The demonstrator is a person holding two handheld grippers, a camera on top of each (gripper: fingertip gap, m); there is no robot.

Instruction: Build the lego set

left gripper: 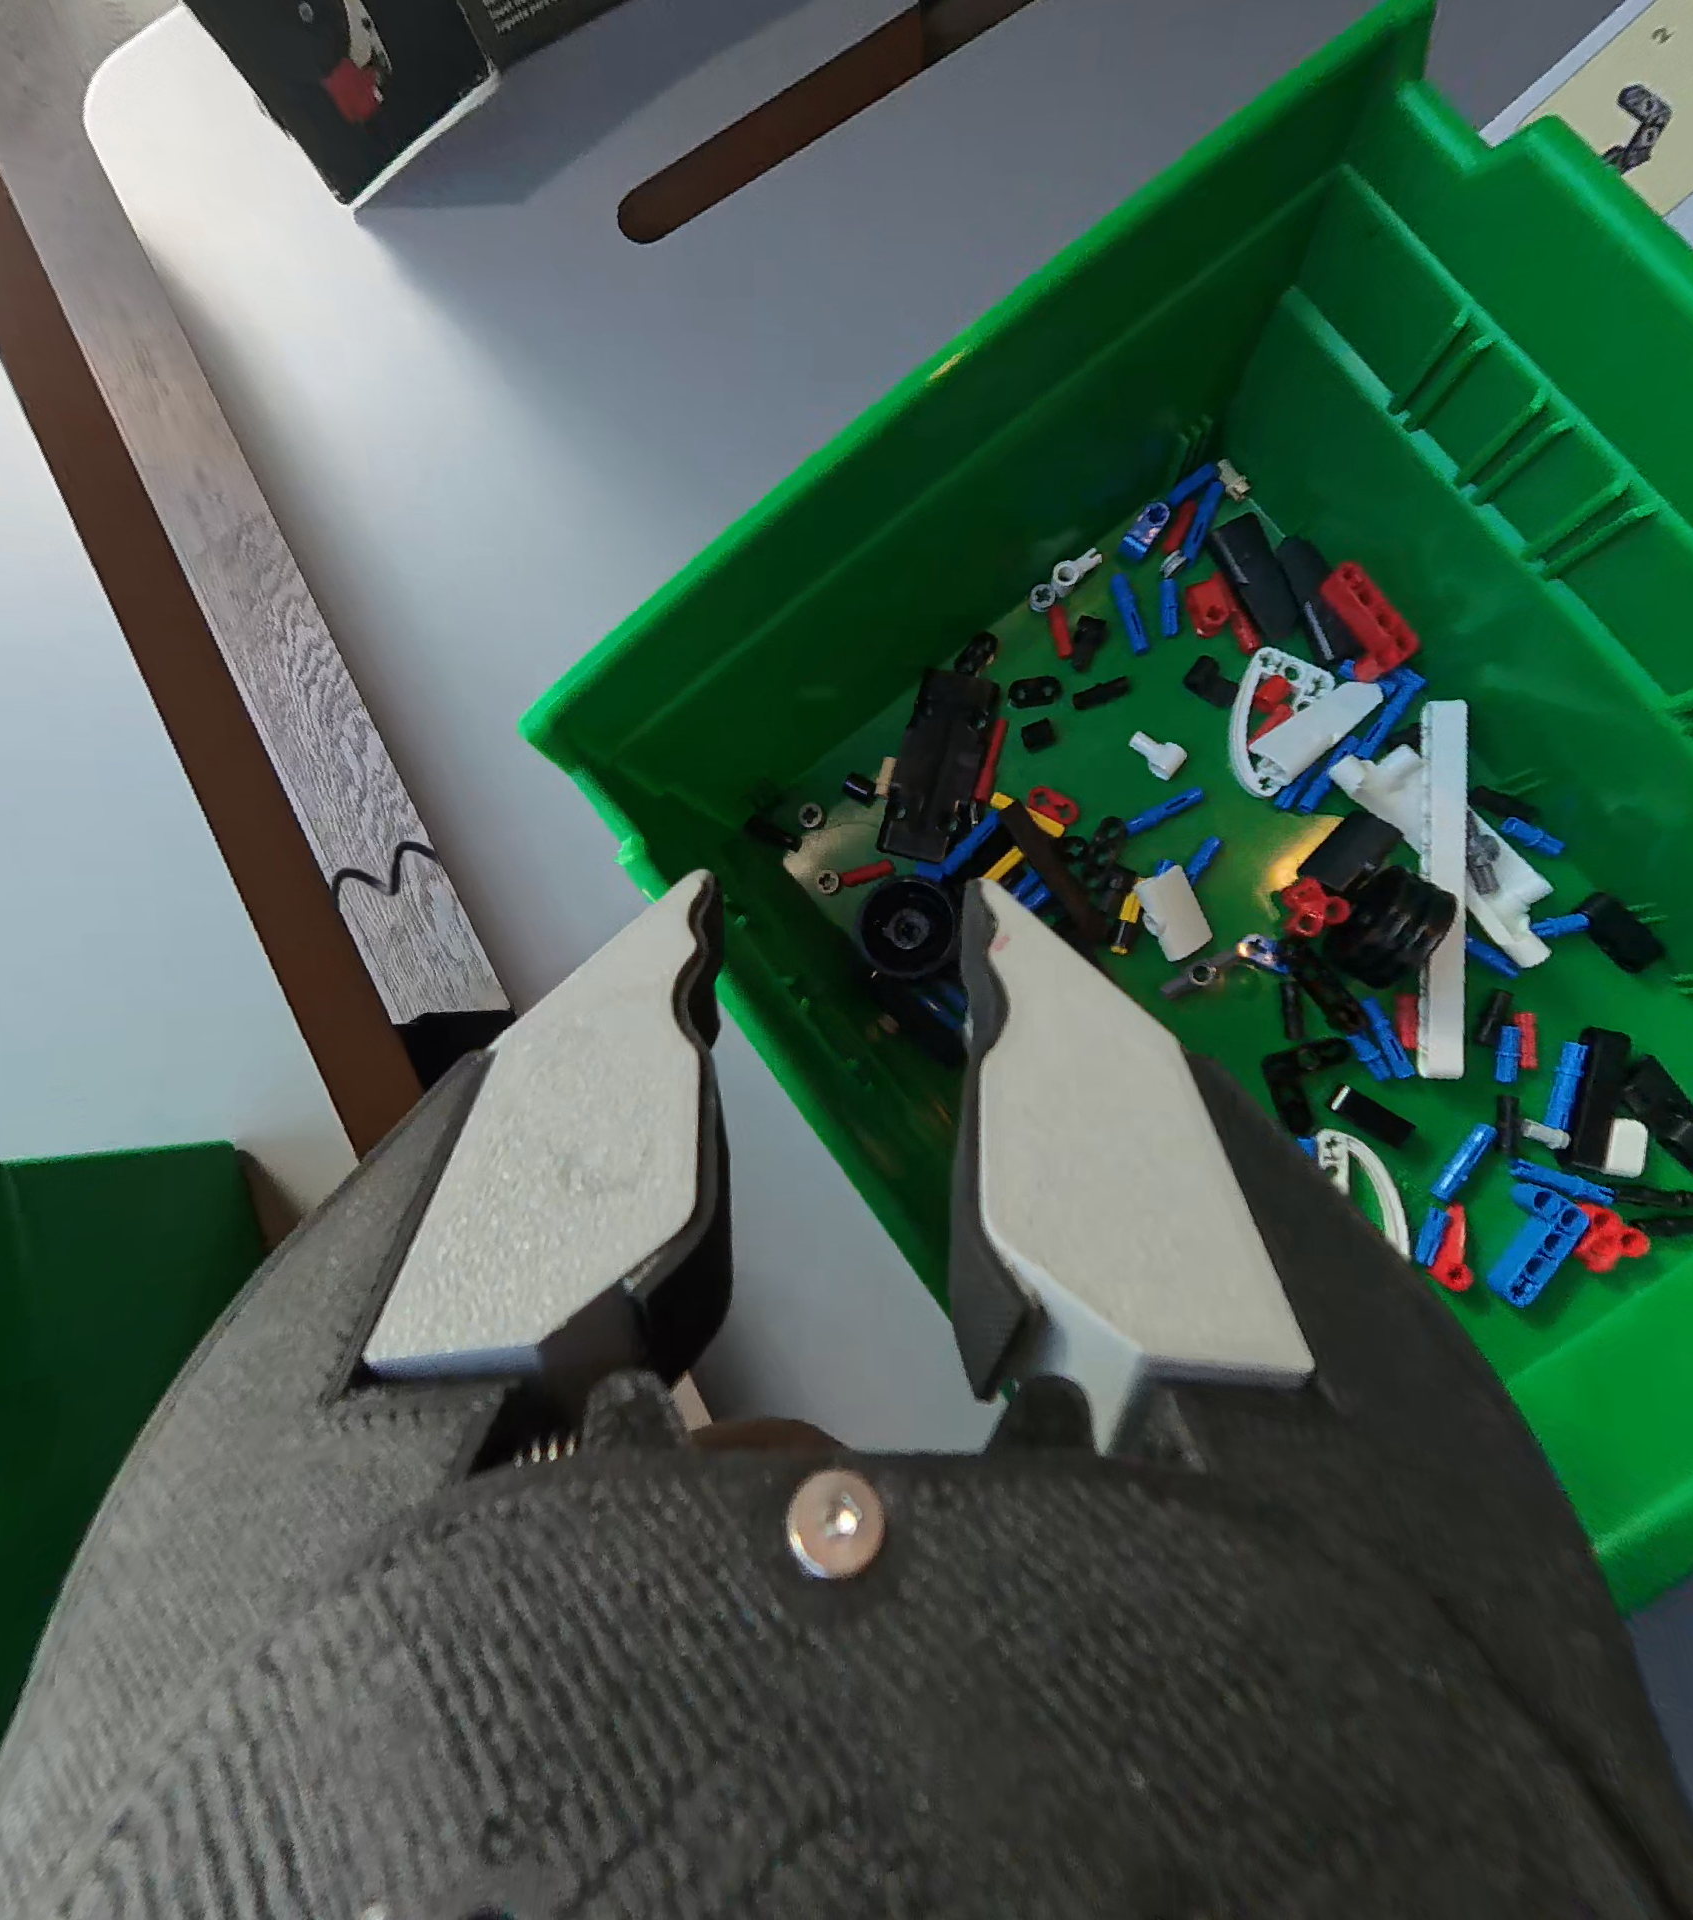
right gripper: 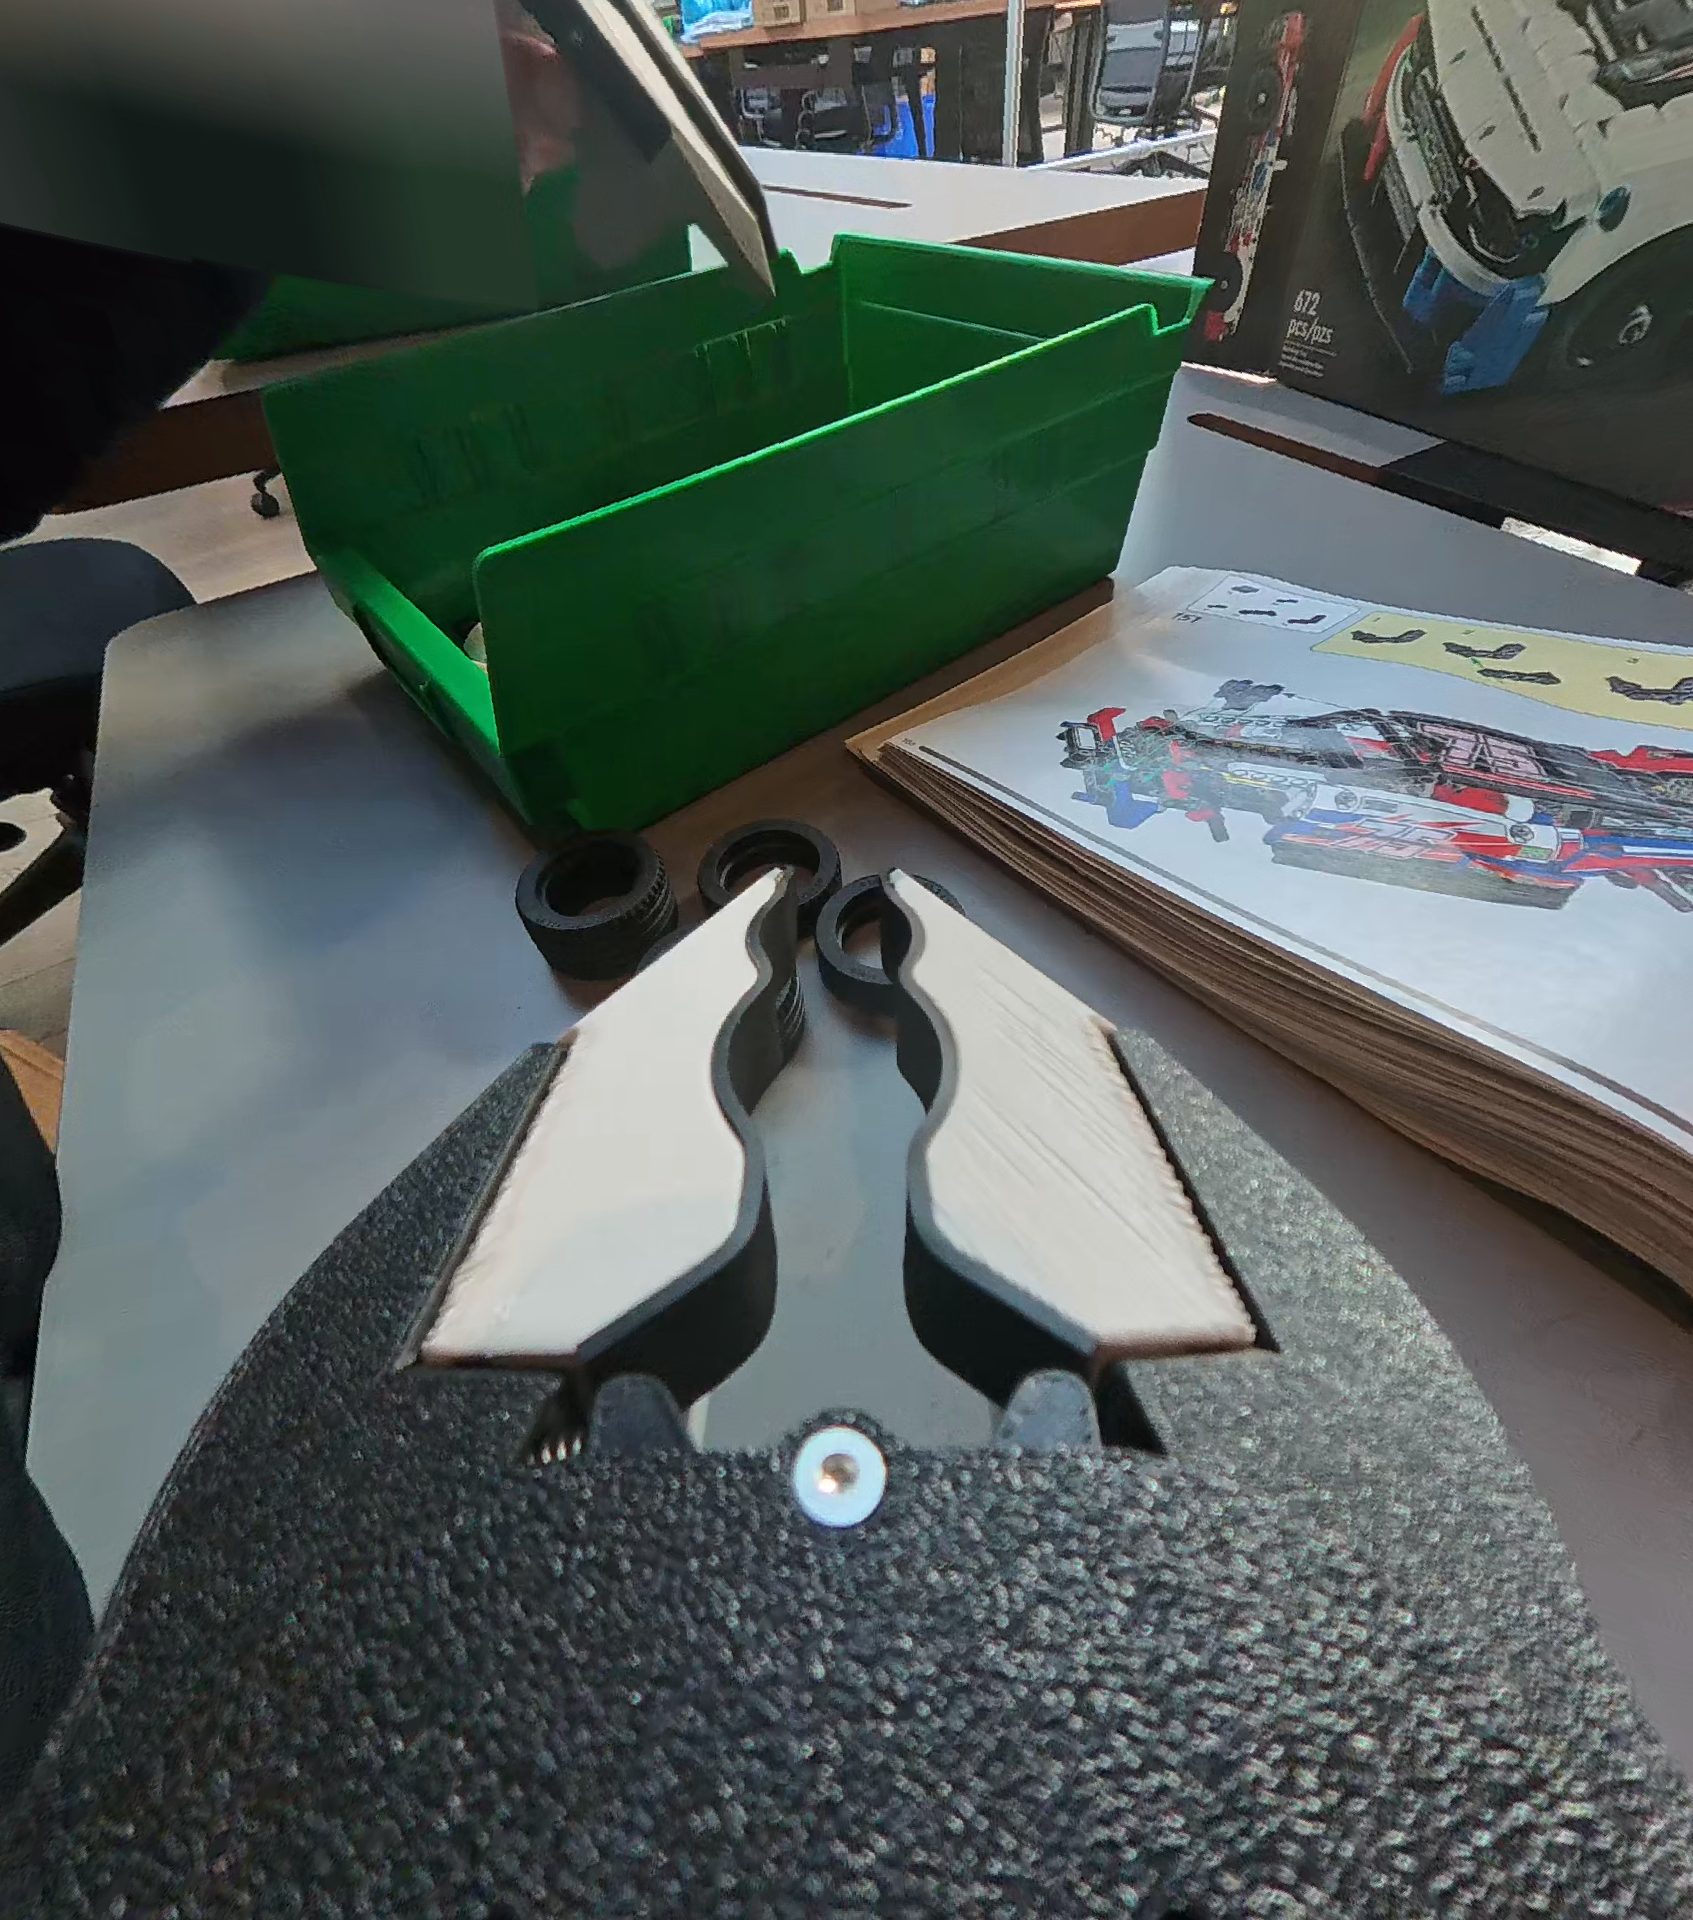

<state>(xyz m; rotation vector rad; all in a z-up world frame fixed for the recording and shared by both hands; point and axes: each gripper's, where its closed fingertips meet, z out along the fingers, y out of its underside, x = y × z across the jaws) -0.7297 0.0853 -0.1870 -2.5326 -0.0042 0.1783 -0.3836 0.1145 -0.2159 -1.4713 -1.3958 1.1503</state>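
Left gripper [left gripper: 837, 925]: spread wide and holding nothing, poised over the near corner of the green bin [left gripper: 925, 540], one finger outside the wall and one above the inside.
Right gripper [right gripper: 831, 894]: jaws apart with a narrow gap, gripping nothing; its tips hang low over the black tyres [right gripper: 598, 902], and I cannot tell whether they touch one.
Fingers: pale flat plates with wavy black rubbery inner edges, set in a rough, grainy black body with a silver screw.
Lego pieces [left gripper: 1320, 831]: a loose scatter on the bin floor of small blue, red and black pins, white beams and curved panels, and a black wheel hub [left gripper: 907, 928] just beyond the left tips.
Bin: glossy moulded plastic with ribbed walls, standing on the smooth grey worktop [right gripper: 302, 935].
Tyres: small ridged rubber rings, lying on the worktop just in front of the bin.
Instruction booklet [right gripper: 1393, 883]: thick, lying open right of the tyres.
Set box [right gripper: 1548, 239]: dark cardboard, upright behind the booklet.
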